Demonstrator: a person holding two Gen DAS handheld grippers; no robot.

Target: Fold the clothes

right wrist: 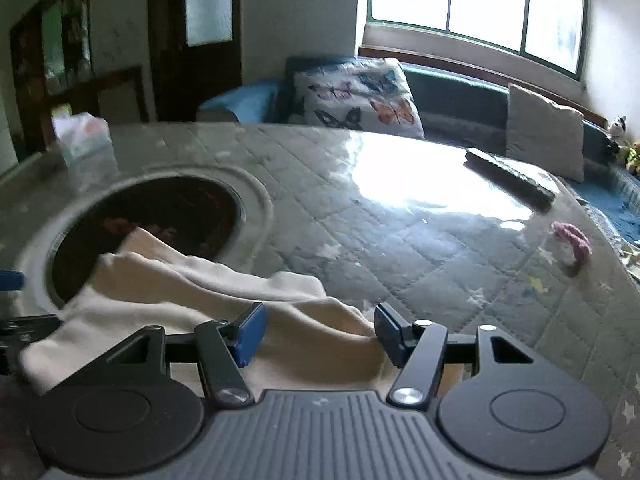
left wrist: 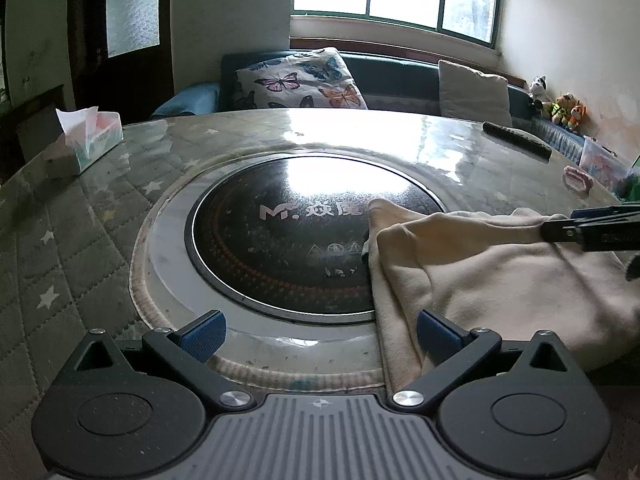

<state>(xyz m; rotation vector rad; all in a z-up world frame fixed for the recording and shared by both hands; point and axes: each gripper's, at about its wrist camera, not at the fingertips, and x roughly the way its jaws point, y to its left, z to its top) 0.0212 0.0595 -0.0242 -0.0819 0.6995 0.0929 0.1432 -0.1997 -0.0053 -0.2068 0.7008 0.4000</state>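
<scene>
A cream garment [left wrist: 500, 280] lies crumpled on the round table, its left edge over the black hotplate [left wrist: 280, 240]. My left gripper [left wrist: 320, 336] is open at the near table edge. Its right pad [left wrist: 438, 336] is over the garment's left hem and its left pad over bare table. In the right wrist view the same garment [right wrist: 192, 300] bunches up under my right gripper [right wrist: 320, 334], which is open with a raised fold between its blue pads [right wrist: 250, 334]. The right gripper [left wrist: 592, 232] also shows at the left view's right edge, over the cloth.
A tissue box [left wrist: 88, 140] stands at the table's far left. A dark remote [right wrist: 508, 178] and a pink item [right wrist: 572, 240] lie at the far right. The quilted table cover [right wrist: 400, 240] is bare right of the garment. A sofa with cushions [left wrist: 300, 80] sits behind.
</scene>
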